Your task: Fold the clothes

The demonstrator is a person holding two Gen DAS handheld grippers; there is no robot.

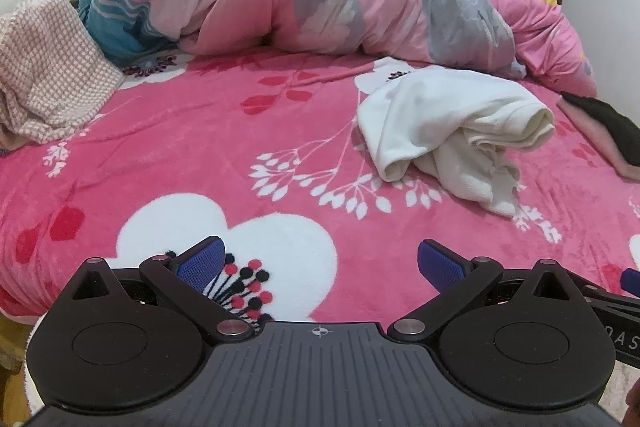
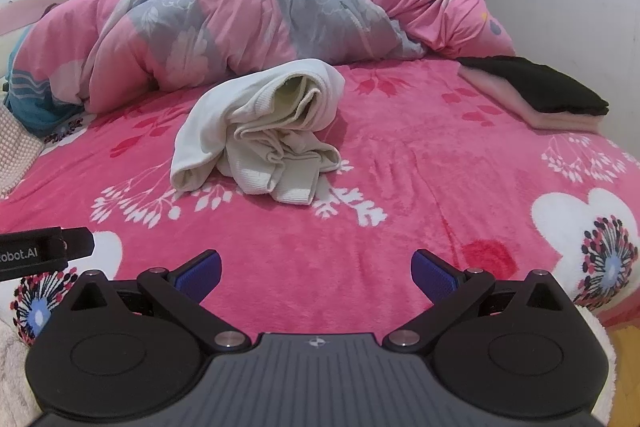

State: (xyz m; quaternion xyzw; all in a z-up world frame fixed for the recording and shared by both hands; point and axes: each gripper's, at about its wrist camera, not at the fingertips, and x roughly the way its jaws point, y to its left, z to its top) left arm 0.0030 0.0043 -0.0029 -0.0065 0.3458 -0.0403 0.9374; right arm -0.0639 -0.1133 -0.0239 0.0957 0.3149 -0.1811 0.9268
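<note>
White crumpled garment (image 2: 256, 131) sits untouched on the bed (image 2: 400, 187); both hand-held grippers, left (image 1: 319, 263) and right (image 2: 316, 269), gape empty, so pinch opposite hem corners and spread flat first.

black linkage arms | blue ribbed fingers (image 2: 200, 273) | silver pivot screws

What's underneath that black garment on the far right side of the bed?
The black garment lies on a folded pink piece, whose edges show beneath it. The pink blanket is under both. Whether anything more is tucked between the layers is hidden.
</note>
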